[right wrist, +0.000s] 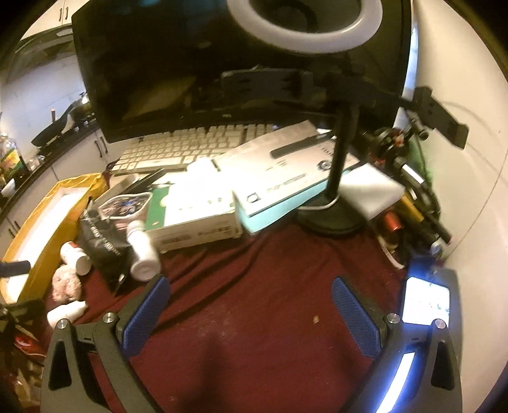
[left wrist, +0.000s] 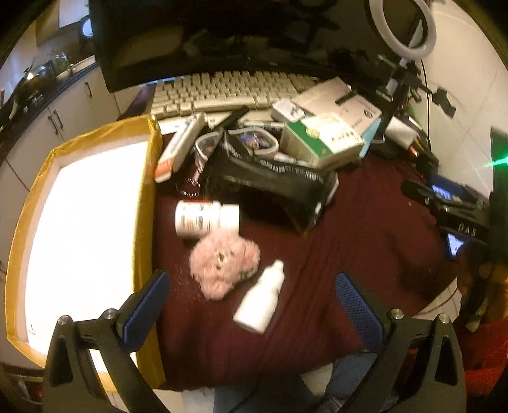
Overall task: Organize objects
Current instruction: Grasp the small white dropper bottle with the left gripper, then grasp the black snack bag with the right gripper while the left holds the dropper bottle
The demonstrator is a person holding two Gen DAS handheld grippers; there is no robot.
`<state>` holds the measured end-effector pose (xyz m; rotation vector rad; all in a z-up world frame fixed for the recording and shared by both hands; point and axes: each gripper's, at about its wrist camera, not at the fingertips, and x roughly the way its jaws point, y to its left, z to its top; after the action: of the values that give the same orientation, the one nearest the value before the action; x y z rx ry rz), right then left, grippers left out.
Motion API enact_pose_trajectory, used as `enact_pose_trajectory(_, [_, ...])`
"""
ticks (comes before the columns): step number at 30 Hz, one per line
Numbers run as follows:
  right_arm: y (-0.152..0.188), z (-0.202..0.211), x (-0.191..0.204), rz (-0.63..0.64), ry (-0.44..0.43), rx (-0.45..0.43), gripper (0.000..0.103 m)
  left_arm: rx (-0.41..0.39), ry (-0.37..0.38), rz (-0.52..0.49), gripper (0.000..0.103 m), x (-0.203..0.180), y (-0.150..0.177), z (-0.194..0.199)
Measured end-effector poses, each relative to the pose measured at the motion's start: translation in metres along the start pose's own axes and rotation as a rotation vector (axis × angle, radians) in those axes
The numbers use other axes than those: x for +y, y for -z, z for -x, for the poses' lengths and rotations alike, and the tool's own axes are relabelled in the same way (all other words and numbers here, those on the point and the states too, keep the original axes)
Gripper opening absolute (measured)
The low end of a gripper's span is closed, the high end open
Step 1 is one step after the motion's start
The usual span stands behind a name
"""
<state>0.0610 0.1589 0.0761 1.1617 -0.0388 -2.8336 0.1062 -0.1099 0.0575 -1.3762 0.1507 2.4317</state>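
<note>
A dark red cloth (left wrist: 365, 222) covers the desk, and most of the clutter sits toward its far side. Along the left edge lies a shallow box (left wrist: 144, 197) with yellow walls and a bare white floor. Just beside it on the cloth are a white pill bottle (left wrist: 203, 219) on its side, a pink fluffy toy (left wrist: 222, 263) touching it, and a small white dropper bottle (left wrist: 260, 298) lying tilted next to the toy. Behind them stands a black pouch (left wrist: 270, 187), then a pile of cardboard boxes (left wrist: 324, 139) in front of a pale keyboard (left wrist: 222, 92) and a dark monitor (right wrist: 190, 63). A ring light (right wrist: 304, 28) rises on a black stand at the right. Kitchen cabinets (left wrist: 63, 114) and a counter show at far left. The left gripper (left wrist: 254, 298) hangs over the dropper bottle, jaws wide apart, holding nothing. The right gripper (right wrist: 250, 308) hangs over bare cloth, jaws likewise spread and empty, beside a lit phone (right wrist: 425, 305).
</note>
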Motion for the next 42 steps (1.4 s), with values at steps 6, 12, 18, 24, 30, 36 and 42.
enact_pose_trajectory(6, [0.008, -0.002, 0.012, 0.011, -0.039, 0.010, 0.103, 0.038, 0.012, -0.052, 0.103, -0.013, 0.016, -0.011])
enact_pose_trajectory(12, [0.010, -0.006, 0.022, 0.041, -0.066, 0.027, 0.102, 0.044, -0.013, -0.052, 0.097, -0.011, 0.018, -0.017])
enact_pose_trajectory(18, [0.011, -0.009, 0.029, 0.058, -0.085, 0.041, 0.094, 0.064, 0.007, -0.079, 0.074, -0.016, 0.018, -0.019])
enact_pose_trajectory(24, [0.013, -0.012, 0.037, 0.081, -0.100, 0.055, 0.090, 0.091, 0.057, -0.065, 0.044, -0.016, 0.017, -0.025])
enact_pose_trajectory(30, [0.013, -0.013, 0.042, 0.095, -0.117, 0.059, 0.088, 0.129, 0.085, -0.048, 0.026, -0.014, 0.015, -0.031])
enact_pose_trajectory(36, [0.007, -0.015, 0.052, 0.123, -0.157, 0.071, 0.086, 0.135, 0.092, -0.023, 0.026, -0.006, 0.019, -0.030])
enact_pose_trajectory(42, [-0.009, -0.023, 0.088, 0.216, -0.320, 0.097, 0.078, 0.118, 0.090, -0.027, 0.026, -0.006, 0.021, -0.030])
